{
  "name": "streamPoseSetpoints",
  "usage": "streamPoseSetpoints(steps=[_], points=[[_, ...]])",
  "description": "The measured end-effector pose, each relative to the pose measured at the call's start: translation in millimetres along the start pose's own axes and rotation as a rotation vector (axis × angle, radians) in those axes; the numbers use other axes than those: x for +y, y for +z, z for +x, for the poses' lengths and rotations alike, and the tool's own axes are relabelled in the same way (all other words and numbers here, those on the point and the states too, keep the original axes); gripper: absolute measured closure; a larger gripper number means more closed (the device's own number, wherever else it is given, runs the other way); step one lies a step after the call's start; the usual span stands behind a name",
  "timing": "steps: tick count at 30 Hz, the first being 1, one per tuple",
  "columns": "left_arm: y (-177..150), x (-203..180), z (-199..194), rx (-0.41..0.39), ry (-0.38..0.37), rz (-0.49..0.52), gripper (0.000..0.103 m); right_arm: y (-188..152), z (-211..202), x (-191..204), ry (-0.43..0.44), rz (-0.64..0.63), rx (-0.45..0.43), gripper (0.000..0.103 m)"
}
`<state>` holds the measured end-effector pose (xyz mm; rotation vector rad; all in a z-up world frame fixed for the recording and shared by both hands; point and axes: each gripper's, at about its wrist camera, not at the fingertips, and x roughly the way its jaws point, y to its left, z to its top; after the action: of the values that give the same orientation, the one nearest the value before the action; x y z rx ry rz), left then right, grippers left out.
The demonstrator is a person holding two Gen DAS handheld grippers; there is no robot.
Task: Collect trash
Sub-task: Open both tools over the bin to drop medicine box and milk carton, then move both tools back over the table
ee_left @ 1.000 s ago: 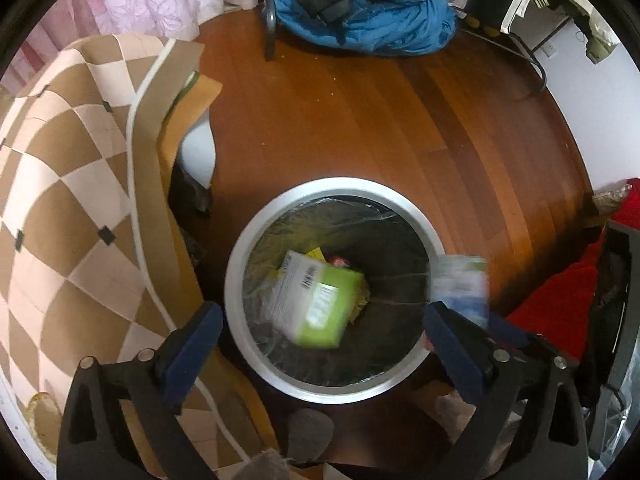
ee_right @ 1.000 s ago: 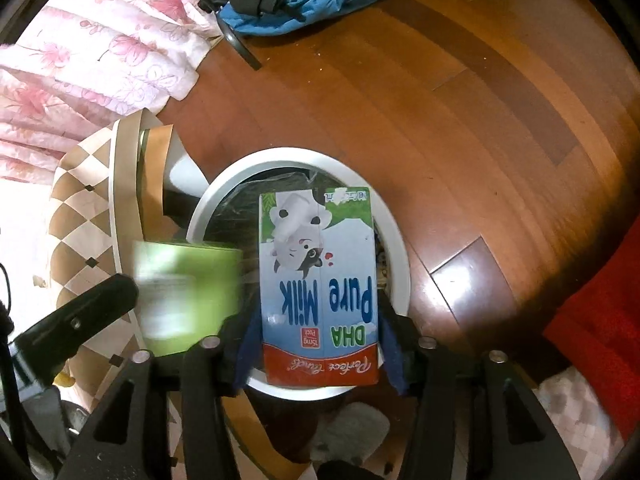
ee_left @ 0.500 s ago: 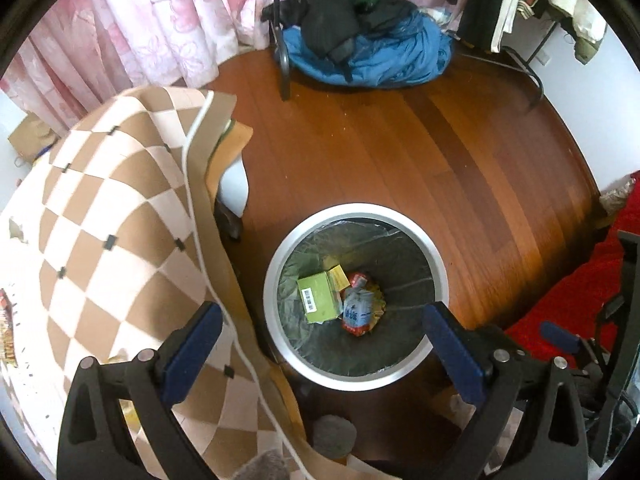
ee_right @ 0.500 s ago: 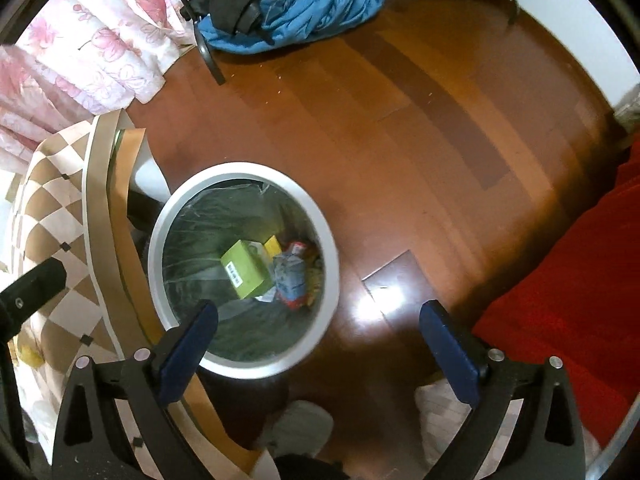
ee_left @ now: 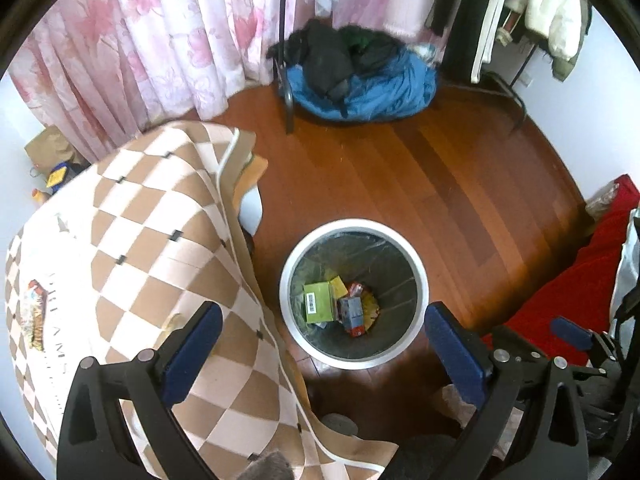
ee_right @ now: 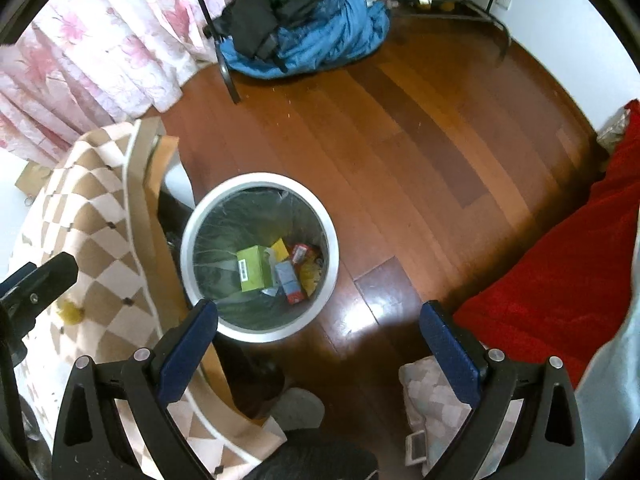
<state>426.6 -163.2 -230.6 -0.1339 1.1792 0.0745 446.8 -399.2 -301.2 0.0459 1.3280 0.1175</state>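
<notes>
A round trash bin with a white rim (ee_left: 352, 224) and a dark liner stands on the wooden floor below both grippers. Inside it lie a green box (ee_left: 318, 302), a blue milk carton (ee_left: 352, 314) and some yellow and red wrappers. My left gripper (ee_left: 322, 312) hangs high above the bin, open, with nothing between its blue pads. In the right wrist view the bin rim (ee_right: 260, 178) sits left of centre, with the green box (ee_right: 254, 268) and milk carton (ee_right: 289, 280) inside. My right gripper (ee_right: 319, 309) is open and empty too. The left gripper's finger (ee_right: 40, 280) shows at the left edge.
A table under a brown-and-white checkered cloth (ee_left: 120, 260) stands close to the bin's left. A red blanket (ee_right: 560, 280) lies to the right. Blue and black clothes (ee_left: 360, 88) are heaped by the pink curtains (ee_left: 140, 40) at the back. Bare wooden floor (ee_right: 420, 140) lies between.
The green box and the milk carton have dropped into the bin. The right gripper let go of the carton and opened wide. Both grippers have risen away from the bin.
</notes>
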Motion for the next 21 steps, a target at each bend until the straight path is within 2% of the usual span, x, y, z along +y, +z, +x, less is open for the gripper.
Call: streamPoseSetpoints(steps=[5, 11, 14, 17, 21], points=[[-1.3, 17.4, -42.8, -0.088, 0.005, -0.021, 0.000, -3.5, -53.4, 11.0, 0.042, 0.002, -0.084, 0.001], [-3.0, 72.6, -92.9, -0.180, 0.016, -0.107, 0.000, -4.5, -110.2, 41.6, 0.113, -0.007, -0.167, 0.001], [-10.1, 114.5, -106.9, -0.196, 0.062, -0.149, 0.000, -5.6, -128.0, 70.9, 0.166, -0.029, -0.180, 0.001], [-29.0, 164.9, -109.3, -0.186, 0.144, -0.202, 0.000, -9.3, -129.7, 117.4, 0.206, -0.085, -0.164, 0.001], [-72.4, 237.7, -91.8, -0.114, 0.267, -0.290, 0.000, -20.3, -106.2, 177.9, 0.240, -0.141, -0.101, 0.001]])
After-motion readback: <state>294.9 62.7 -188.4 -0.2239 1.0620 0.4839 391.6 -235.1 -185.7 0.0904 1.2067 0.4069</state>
